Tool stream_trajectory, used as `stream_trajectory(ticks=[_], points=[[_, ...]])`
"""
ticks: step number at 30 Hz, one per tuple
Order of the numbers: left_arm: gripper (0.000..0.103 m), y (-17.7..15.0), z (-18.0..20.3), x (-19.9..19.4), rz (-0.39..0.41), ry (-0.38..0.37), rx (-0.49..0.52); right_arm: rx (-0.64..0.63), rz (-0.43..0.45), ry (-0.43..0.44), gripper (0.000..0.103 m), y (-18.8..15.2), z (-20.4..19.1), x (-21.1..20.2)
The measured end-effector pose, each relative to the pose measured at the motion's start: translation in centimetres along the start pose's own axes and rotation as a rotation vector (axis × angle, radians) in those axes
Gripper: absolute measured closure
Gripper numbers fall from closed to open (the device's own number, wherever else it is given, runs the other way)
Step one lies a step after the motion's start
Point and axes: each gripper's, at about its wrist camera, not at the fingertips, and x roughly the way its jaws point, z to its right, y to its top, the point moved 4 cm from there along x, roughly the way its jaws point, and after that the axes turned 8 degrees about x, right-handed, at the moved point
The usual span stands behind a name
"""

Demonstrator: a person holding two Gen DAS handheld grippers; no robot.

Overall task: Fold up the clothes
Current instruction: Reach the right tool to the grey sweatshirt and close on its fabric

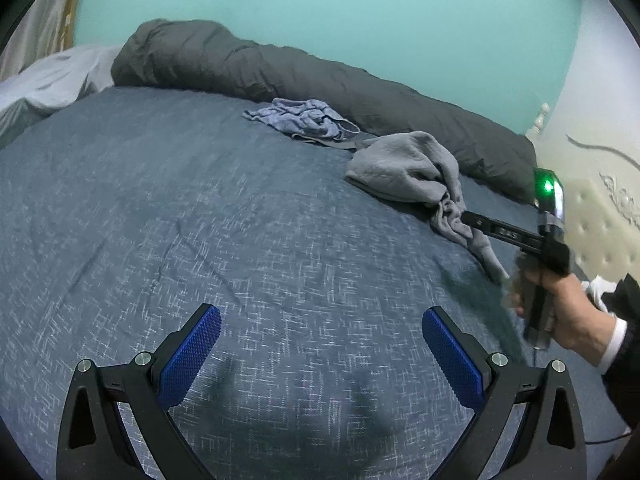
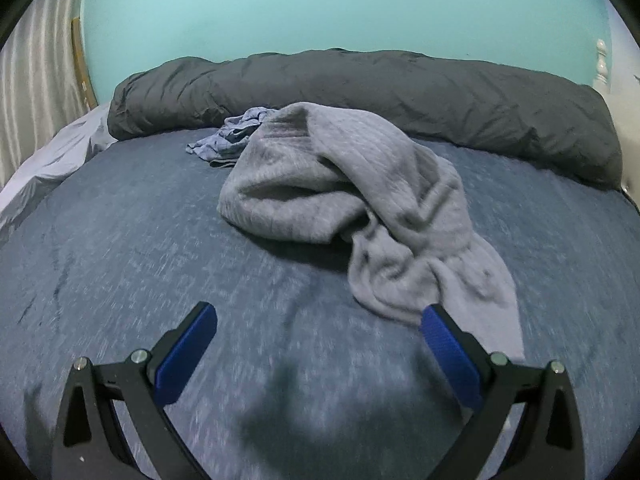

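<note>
Right wrist view shows my right gripper (image 2: 318, 354) spread wide with nothing between its blue pads, its right finger just reaching the near tail of the grey sweater (image 2: 360, 204). That sweater lies in a rumpled heap on the blue bedspread (image 2: 120, 248), bunched over itself with one part trailing toward me, so it is not folded as it lies. Beyond the sweater, nearer the long dark pillow (image 2: 400, 92) that runs along the far edge, a smaller blue garment (image 2: 232, 136) sits crumpled too, partly hidden behind the heap. My left gripper (image 1: 322, 354) is also wide open and empty, hanging over bare bedspread well to the left of the sweater. I judge the step in hand to be taking hold of the sweater in order to spread it flat. What comes next calls for closing on an edge or hem rather than a thick bunch, since the loose knit will drag and twist if I pinch several layers together.
</note>
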Motion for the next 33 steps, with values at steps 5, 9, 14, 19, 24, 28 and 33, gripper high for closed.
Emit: stream_trajectory(ticks=[5, 9, 14, 19, 24, 28, 33], points=[[0.0, -0.1, -1.9, 0.3, -0.01, 0.011, -0.043, -0.039, -0.003, -0.014, 0.001, 1.8, -1.5, 3.4], [0.0, -0.2, -2.8, 0.4, -0.013, 0.011, -0.061, -0.072, -0.015, -0.037, 0.01, 2.7, -2.6, 5.5], [0.0, -0.7, -3.2, 1.0, -0.037, 0.002, -0.067, -0.123, -0.033, -0.067, 0.029, 3.4, -3.9, 8.1], [0.0, -0.6, -3.7, 1.0, -0.031, 0.001, -0.078, -0.17, -0.047, -0.066, 0.092, 3.3, -4.6, 8.8], [0.0, -0.4, -3.4, 0.4, -0.019, -0.004, -0.075, -0.176, -0.003, -0.025, 0.103, 4.4, -4.7, 5.4], [0.0, 0.1, -2.8, -0.5, 0.003, -0.007, -0.063, -0.207, 0.032, 0.018, 0.103, 5.1, -5.5, 1.7], [0.0, 0.3, -2.1, -0.9, 0.008, -0.033, -0.067, -0.22, -0.036, 0.066, 0.103, 5.7, -5.9, 0.0]])
